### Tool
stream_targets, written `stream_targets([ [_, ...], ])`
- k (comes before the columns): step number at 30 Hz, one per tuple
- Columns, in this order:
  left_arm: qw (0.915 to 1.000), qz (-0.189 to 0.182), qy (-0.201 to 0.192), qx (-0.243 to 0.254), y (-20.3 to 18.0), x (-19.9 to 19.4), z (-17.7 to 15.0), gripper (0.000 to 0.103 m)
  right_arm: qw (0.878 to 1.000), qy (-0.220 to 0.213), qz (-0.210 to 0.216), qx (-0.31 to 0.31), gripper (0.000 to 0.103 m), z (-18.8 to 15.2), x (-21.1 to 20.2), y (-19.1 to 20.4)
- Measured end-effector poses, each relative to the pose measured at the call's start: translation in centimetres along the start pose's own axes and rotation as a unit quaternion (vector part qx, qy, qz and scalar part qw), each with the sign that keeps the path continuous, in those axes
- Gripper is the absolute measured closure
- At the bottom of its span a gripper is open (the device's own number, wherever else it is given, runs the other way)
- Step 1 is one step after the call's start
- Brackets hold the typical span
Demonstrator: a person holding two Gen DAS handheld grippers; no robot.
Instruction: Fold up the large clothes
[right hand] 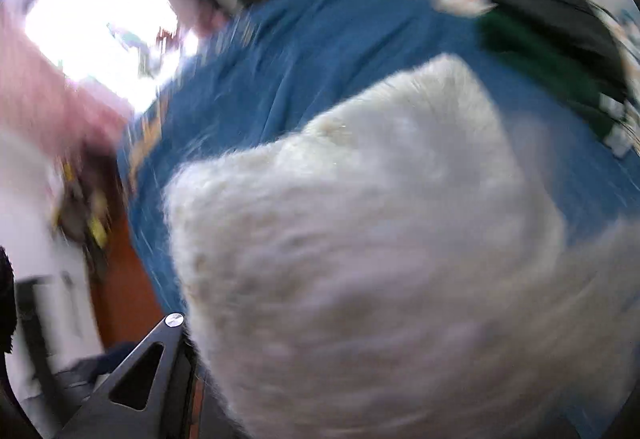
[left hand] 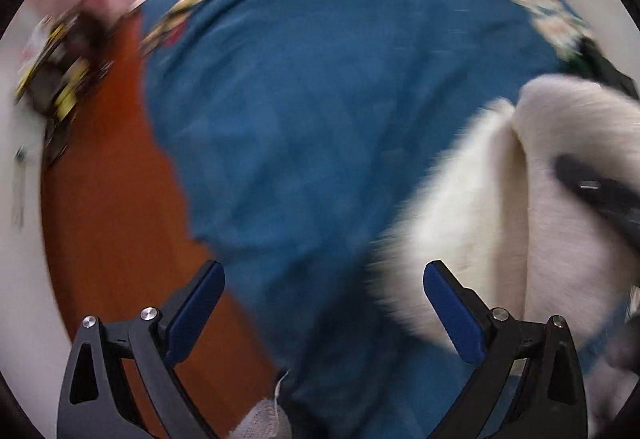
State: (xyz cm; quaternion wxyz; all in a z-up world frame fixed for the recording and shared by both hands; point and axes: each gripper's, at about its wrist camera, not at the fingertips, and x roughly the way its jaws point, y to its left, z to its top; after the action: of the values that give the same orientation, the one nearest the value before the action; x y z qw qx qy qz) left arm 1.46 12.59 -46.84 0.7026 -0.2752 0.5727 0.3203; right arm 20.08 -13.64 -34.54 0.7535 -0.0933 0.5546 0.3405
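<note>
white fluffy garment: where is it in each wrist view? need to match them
Left wrist: the white fluffy garment sits at lower right, beside the open left gripper, lying on the blue bedspread.
Right wrist: it fills the centre and lower right, hiding most of the right gripper.
Shared landmark: the blue bedspread, with the dark folded clothes at its far right edge in both.

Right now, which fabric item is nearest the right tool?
The fluffy white garment, filling the right wrist view; the blue bedspread lies behind it and the dark clothes farther.
</note>
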Motion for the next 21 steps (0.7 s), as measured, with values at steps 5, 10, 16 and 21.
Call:
stream_targets([
  [5, 0.9988, -0.001, 0.013, -0.046, 4.3, 0.1, -1.6, 0.001, 0.995, 0.074, -0.001, -0.065, 0.043, -1.8, 6.0, 4.6],
  [10, 0.9902, -0.107, -0.001, -0.089, 4.4, -2.5, -1.6, 0.002, 0.976, 0.091, 0.197, 0.01, 0.023, -2.2, 0.6, 0.6],
  [16, 0.9617, -0.255, 0.016, -0.099, -1.2, -1.1, 1.2, 0.002, 0.965, 0.099, 0.198, 0.139, 0.023, -5.4, -4.3, -9.7],
  [21, 0.9565, -0.265, 0.047, -0.113, -5.7, 5.1, 3.3, 0.014, 0.962, 0.11, 0.123, 0.219, 0.023, -8.7, -5.2, -17.3],
])
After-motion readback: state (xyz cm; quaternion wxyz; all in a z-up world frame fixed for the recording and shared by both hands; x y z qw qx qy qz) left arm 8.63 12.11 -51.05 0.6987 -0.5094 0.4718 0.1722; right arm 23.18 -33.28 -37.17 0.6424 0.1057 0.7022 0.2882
